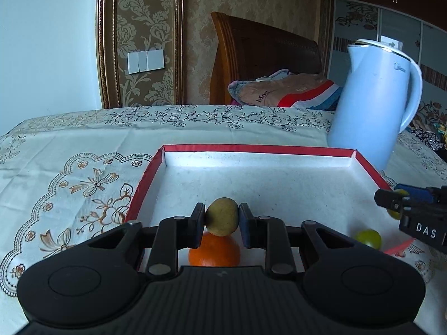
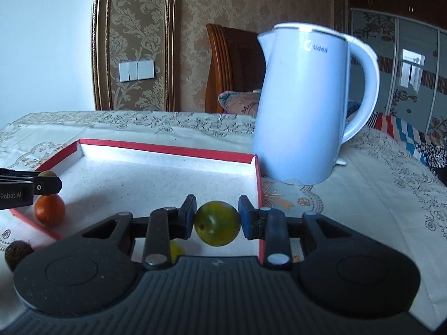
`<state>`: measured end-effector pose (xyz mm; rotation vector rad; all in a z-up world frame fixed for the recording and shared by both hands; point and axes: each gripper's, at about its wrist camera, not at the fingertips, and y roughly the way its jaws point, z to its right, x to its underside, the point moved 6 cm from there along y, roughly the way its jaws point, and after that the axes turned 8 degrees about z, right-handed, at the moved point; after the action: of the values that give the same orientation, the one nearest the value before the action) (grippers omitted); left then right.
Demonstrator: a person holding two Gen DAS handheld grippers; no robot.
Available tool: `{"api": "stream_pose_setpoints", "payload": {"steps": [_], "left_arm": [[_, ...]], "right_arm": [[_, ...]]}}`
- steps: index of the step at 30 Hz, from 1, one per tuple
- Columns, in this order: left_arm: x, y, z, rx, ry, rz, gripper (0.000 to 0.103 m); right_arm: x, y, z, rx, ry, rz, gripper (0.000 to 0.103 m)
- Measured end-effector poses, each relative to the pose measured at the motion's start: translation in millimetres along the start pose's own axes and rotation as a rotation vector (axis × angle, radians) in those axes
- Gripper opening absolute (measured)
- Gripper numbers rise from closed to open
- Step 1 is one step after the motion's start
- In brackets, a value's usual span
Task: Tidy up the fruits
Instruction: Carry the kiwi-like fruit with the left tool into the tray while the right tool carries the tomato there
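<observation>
Red-rimmed tray below 2 laden grippers: left gripper clamped on a brownish fruit (possibly a kiwi) above an orange; right gripper pinching a green fruit. Light, smooth, bruisable; best gripped across the middle.

R gripper clamped on green fruit, above red-rimmed tray w/ white floor. L gripper at left edge holds brownish fruit above orange. Blue kettle just beside tray's right edge, on desk.
</observation>
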<state>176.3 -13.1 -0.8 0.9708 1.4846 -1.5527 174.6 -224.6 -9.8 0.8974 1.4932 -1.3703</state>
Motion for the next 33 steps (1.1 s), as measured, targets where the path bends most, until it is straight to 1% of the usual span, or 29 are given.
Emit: {"api": "stream_pose_setpoints", "payload": {"steps": [7, 13, 16, 18, 29, 32, 33], "left_arm": [[2.8, 30.3, -3.4, -0.019, -0.019, -0.053, 0.025], [6.2, 39.8, -5.6, -0.019, -0.025, -0.072, 0.025], [6.7, 42.2, -4.5, -0.028, -0.018, -0.071, 0.025], [7.7, 46.5, -5.2, -0.03, -0.017, -0.083, 0.025], [11.4, 45.7, -1.5, -0.04, 0.004, -0.074, 0.025], [11.9, 45.4, -0.9, -0.041, 0.008, -0.072, 0.025], [12.4, 45.1, -0.9, -0.039, 0.006, -0.074, 0.025]], "right_arm": [[5.9, 34.3, -5.4, 0.008, 0.011, -0.066, 0.03], [8.0, 48.5, -11.5, 0.008, 0.005, -0.094, 0.03], [9.2, 50.6, -10.5, -0.005, 0.024, -0.111, 0.03], [10.2, 52.0, -10.0, 0.001, 0.015, -0.124, 0.03], [8.5, 50.7, -10.4, 0.003, 0.002, -0.13, 0.031], [9.4, 50.6, -11.3, 0.002, 0.004, -0.136, 0.034], [9.7, 50.3, -11.3, -0.001, 0.007, -0.14, 0.039]]}}
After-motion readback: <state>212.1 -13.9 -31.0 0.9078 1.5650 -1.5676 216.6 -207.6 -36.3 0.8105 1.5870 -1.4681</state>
